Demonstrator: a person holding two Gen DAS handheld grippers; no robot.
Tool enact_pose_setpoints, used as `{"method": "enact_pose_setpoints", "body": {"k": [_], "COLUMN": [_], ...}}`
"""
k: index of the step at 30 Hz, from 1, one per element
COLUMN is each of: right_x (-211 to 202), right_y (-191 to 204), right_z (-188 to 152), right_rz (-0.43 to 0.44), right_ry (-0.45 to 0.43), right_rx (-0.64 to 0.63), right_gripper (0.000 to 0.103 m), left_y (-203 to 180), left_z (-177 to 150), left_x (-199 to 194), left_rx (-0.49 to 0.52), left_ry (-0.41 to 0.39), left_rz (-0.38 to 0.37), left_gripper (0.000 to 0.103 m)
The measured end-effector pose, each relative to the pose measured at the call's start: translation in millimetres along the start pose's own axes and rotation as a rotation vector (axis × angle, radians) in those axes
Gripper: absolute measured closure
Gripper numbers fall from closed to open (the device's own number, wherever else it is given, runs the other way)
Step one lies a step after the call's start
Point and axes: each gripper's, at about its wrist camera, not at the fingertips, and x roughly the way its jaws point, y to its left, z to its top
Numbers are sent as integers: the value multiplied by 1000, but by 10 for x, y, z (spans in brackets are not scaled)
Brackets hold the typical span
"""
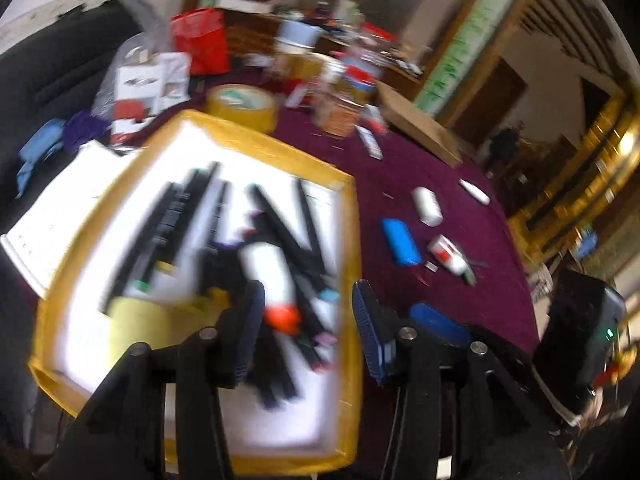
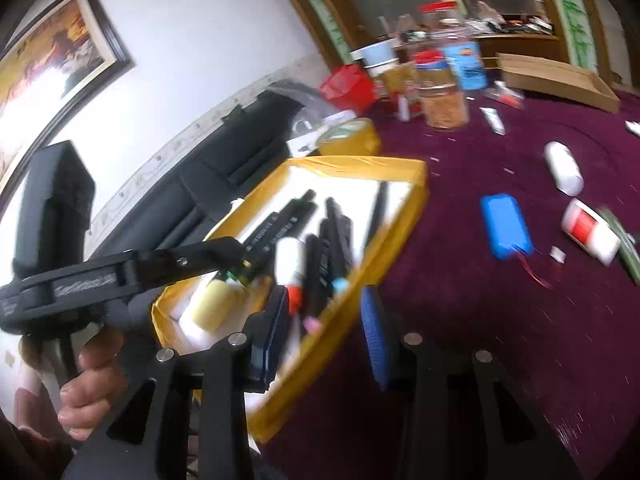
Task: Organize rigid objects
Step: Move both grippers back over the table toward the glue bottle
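- Left gripper up close, blue-padded jaws standing apart with nothing between them, poised over the near right corner of the yellow tray.
- Right gripper likewise spread and empty, straddling the tray's near rim from the tablecloth side.
- Inside the tray: a blurred heap of black markers, a white tube with an orange cap lying across them, and a pale yellow cylinder at the near left.
- Out on the purple tablecloth, well apart from the tray: a blue case, a white bottle and a red-and-white bottle lying down.
- Yellow tape roll just beyond the tray's far edge.
- A person's hand grips the left tool's handle, seen from the right wrist.
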Motion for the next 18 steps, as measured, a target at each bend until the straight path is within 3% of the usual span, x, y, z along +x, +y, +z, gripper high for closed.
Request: {"method": "enact_pose_setpoints", "body": {"k": [4, 11, 18], "right_x": [-301, -737, -868], "right_y": [-226, -674, -978], "right_z": [-127, -280, 29], "right_rz": [-30, -94, -204], "right_ry": [-30, -77, -79], "right_rx": [52, 137, 120], "right_gripper": [69, 70, 69], "left_y": [-410, -753, -862], "left_z": [-115, -248, -298], "left_x": [71, 264, 355], "left_rx": [73, 84, 77], "left_ry": [37, 110, 151], "left_rz": [-40, -34, -18], "left_gripper": [59, 59, 59]}}
